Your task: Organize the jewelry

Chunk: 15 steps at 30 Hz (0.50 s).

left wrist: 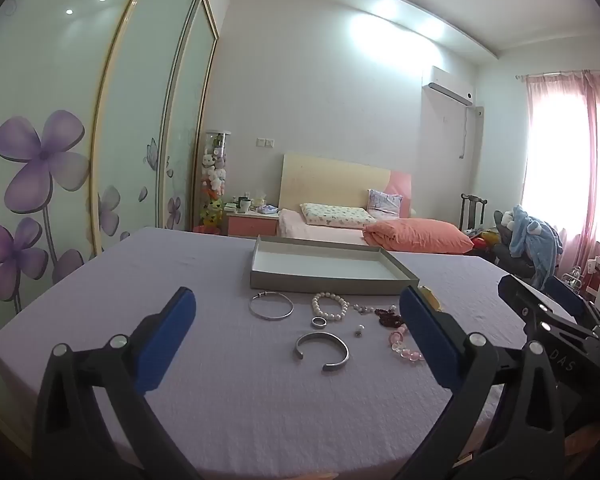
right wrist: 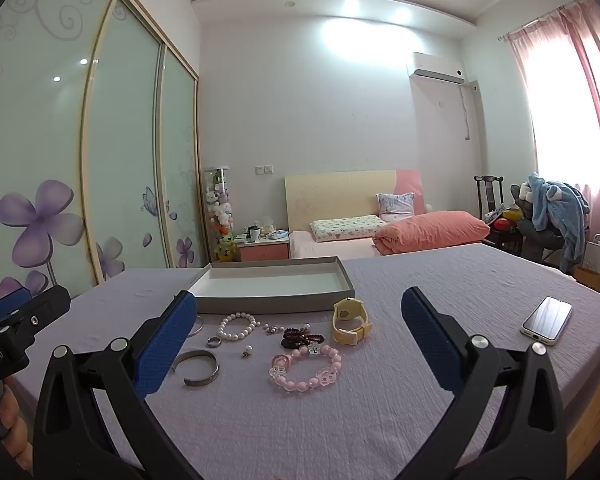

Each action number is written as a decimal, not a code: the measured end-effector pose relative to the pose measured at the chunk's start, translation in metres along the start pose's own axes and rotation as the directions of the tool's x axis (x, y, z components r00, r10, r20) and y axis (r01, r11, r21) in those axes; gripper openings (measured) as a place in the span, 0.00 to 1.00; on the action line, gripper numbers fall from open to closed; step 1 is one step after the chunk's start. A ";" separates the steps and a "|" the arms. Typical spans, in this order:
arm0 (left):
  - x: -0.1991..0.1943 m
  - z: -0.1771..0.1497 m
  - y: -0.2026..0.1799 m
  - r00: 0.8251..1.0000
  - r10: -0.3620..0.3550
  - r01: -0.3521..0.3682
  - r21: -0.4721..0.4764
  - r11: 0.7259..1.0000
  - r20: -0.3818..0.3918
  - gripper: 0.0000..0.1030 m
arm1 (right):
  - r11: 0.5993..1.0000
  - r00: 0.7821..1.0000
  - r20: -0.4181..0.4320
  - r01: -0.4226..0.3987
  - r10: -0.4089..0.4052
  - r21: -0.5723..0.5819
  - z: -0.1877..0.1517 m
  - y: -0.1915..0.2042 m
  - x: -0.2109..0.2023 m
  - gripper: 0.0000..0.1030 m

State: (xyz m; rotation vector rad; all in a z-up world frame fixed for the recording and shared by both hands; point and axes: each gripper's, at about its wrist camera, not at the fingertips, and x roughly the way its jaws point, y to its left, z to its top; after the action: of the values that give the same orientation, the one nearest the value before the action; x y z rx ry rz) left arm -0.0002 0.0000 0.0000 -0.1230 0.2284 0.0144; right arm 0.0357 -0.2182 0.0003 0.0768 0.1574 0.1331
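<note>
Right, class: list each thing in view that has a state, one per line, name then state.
Left tongs: open, holding nothing.
Right tongs: open, holding nothing.
Grey tray: uncovered, nothing inside.
Silver cuff: flat on the cloth, gap facing the camera.
Pearl bracelet: closed loop, lying flat.
Yellow watch: strap fastened, on its side.
Phone: screen dark, face up.

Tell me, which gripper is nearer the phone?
Right. The phone lies just beyond the right gripper, off its right finger. The left gripper sits farther left, across the jewelry, and its camera doesn't see the phone.
</note>
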 end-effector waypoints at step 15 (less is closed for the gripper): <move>0.001 0.001 -0.004 1.000 0.001 -0.001 -0.002 1.000 -0.004 0.96 | 1.000 1.000 -0.002 -0.001 0.001 0.001 -0.001 0.001 0.000 0.98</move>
State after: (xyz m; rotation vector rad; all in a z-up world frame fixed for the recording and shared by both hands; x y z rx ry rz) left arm 0.0008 -0.0044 0.0009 -0.1251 0.2324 0.0154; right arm 0.0355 -0.2166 -0.0009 0.0777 0.1597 0.1337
